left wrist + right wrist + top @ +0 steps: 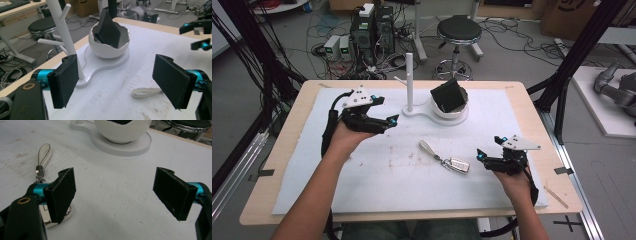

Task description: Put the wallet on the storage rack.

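Key fob [459,165]: silver, white strap, lies flat on mat [377,175]
Left gripper [389,121]: released, holds nothing
Right gripper [482,155]: released, beside fob

Black round stool [459,31] on the floor beyond the table's [287,150] far edge, computer towers [372,30] left of the stool amid tangled cables [327,35], cardboard box [569,17] right of the stool, grey robot arm [614,87] right of the table.

Both grippers — left gripper [388,121], right gripper [482,156] — are built black, with turquoise fittings, grey three-cornered plates and black cables.
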Tool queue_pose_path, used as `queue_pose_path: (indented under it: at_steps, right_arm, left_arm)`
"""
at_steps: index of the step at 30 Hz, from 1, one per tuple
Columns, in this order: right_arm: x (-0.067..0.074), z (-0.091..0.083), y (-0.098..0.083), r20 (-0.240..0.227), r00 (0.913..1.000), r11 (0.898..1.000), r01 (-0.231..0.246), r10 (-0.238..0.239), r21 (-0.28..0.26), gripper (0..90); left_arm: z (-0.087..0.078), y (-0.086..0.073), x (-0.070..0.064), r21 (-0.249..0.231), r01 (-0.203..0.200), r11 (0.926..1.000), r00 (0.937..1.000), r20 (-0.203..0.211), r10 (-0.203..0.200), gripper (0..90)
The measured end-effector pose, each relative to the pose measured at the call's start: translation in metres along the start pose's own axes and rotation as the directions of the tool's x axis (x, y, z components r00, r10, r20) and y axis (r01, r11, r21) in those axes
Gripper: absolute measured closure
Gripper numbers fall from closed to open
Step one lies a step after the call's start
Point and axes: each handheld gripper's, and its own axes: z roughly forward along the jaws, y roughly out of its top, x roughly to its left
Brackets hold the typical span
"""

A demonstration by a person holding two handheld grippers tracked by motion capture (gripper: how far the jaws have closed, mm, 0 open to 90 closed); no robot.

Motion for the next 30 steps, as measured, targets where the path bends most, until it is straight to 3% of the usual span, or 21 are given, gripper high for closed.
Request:
queue_pose_path:
  at_steps: [7, 9, 10, 13, 15, 17, 21, 24, 30]
  right_arm:
    - [0.001, 0.002, 0.001, -0.002, 1.0, 1.0, 0.002, -0.002, 0.002, 18.7]
    - [0.0, 0.004, 0.001, 0.0, 1.0, 1.0, -0.001, 0.001, 0.005, 18.7]
    - [0.0, 0.004, 0.001, 0.0, 1.0, 1.0, -0.001, 0.001, 0.005, 18.7]
    - [0.0, 0.005, 0.002, 0.0, 1.0, 1.0, -0.001, 0.001, 0.001, 18.7]
    - [0.0, 0.005, 0.002, 0.002, 1.0, 1.0, 0.001, -0.001, 0.002, 18.7]
    - [0.0, 0.006, 0.002, -0.002, 1.0, 1.0, -0.001, 0.001, 0.005, 18.7]
    - [0.0, 0.005, 0.002, 0.0, 1.0, 1.0, -0.01, 0.01, 0.002, 18.7]
    - [-0.002, 0.006, 0.001, 0.007, 0.9999, 1.0, -0.013, 0.013, 0.007, 18.7]
    - [-0.001, 0.007, 0.001, 0.007, 0.9999, 1.0, -0.009, 0.009, 0.014, 18.7]
  left_arm:
    - [-0.029, -0.027, -0.016, -0.056, 0.005, 0.9984, 0.9993, 0.038, -0.003, 20.5]
    - [-0.035, -0.049, -0.02, -0.034, 0.024, 0.9991, 0.9988, 0.044, -0.022, 20.1]
    - [-0.035, -0.049, -0.02, -0.034, 0.024, 0.9991, 0.9988, 0.044, -0.022, 19.9]
    - [-0.037, -0.068, -0.023, -0.009, 0.035, 0.9993, 0.9985, 0.042, -0.035, 19.8]
    - [-0.038, -0.072, -0.021, 0.017, 0.049, 0.9987, 0.9981, 0.038, -0.049, 19.8]
    - [-0.039, -0.077, -0.02, -0.009, 0.058, 0.9983, 0.9976, 0.039, -0.058, 19.8]
    - [-0.042, -0.082, -0.018, 0.0, 0.06, 0.9982, 0.9972, 0.045, -0.06, 19.6]
    - [-0.052, -0.088, -0.013, -0.034, 0.08, 0.9962, 0.9962, 0.036, -0.079, 19.5]
    - [-0.055, -0.093, -0.01, -0.045, 0.088, 0.9951, 0.996, 0.022, -0.087, 19.0]
